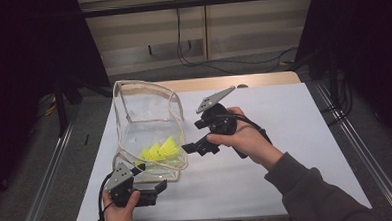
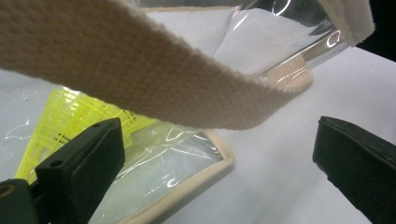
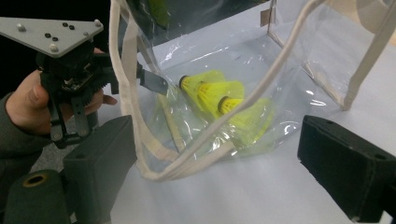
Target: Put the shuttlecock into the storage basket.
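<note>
A clear plastic bag (image 1: 149, 117) with beige trim stands on the white table sheet (image 1: 295, 136). Three yellow shuttlecocks (image 1: 160, 151) lie inside it at the bottom (image 3: 219, 100). My left gripper (image 1: 151, 176) is at the bag's near corner, open, one jaw over the bag and one over the sheet. In the left gripper view a beige strap (image 2: 140, 70) crosses just above the open jaws (image 2: 215, 154), and a shuttlecock (image 2: 56, 126) shows behind the left jaw. My right gripper (image 1: 195, 136) is open beside the bag's right wall. Its jaws (image 3: 219, 158) straddle a drooping strap loop (image 3: 187, 163) without touching it.
The sheet's right half is bare. Bare wood (image 1: 233, 82) shows at the table's far edge, metal rails (image 1: 356, 148) run along both sides, and cables (image 1: 217, 64) lie on the floor beyond. The person's left hand (image 3: 23, 102) shows in the right gripper view.
</note>
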Motion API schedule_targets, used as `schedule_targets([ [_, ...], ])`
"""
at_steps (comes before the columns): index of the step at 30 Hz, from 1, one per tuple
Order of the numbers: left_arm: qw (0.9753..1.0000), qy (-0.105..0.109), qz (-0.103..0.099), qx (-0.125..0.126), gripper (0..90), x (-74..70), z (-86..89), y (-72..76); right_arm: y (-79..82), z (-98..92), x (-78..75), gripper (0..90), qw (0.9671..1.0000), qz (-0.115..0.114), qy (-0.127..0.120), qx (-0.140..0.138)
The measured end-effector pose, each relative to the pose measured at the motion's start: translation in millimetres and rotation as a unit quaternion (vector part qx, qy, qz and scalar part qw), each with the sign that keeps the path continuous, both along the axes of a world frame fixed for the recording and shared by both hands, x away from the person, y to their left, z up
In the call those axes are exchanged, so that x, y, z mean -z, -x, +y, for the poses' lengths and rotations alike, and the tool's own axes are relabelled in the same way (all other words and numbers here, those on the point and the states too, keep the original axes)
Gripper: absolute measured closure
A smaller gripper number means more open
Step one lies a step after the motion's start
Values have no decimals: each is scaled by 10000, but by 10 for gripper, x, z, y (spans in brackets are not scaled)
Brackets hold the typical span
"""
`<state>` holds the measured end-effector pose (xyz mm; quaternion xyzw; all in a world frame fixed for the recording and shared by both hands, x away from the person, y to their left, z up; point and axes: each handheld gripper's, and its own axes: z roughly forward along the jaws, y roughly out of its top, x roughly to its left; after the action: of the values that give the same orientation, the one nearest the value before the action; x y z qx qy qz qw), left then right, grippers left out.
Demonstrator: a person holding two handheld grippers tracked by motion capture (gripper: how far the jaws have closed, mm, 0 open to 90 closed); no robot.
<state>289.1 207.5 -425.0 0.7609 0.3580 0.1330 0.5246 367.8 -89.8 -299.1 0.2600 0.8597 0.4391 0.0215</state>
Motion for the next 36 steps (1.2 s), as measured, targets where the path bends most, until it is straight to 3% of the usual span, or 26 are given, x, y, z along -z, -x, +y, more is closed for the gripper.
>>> schedule_targets([
  [36,10000,-7,8,-3,23,2,-3,1,101,-538,439,108,9992,-64,-146,363],
])
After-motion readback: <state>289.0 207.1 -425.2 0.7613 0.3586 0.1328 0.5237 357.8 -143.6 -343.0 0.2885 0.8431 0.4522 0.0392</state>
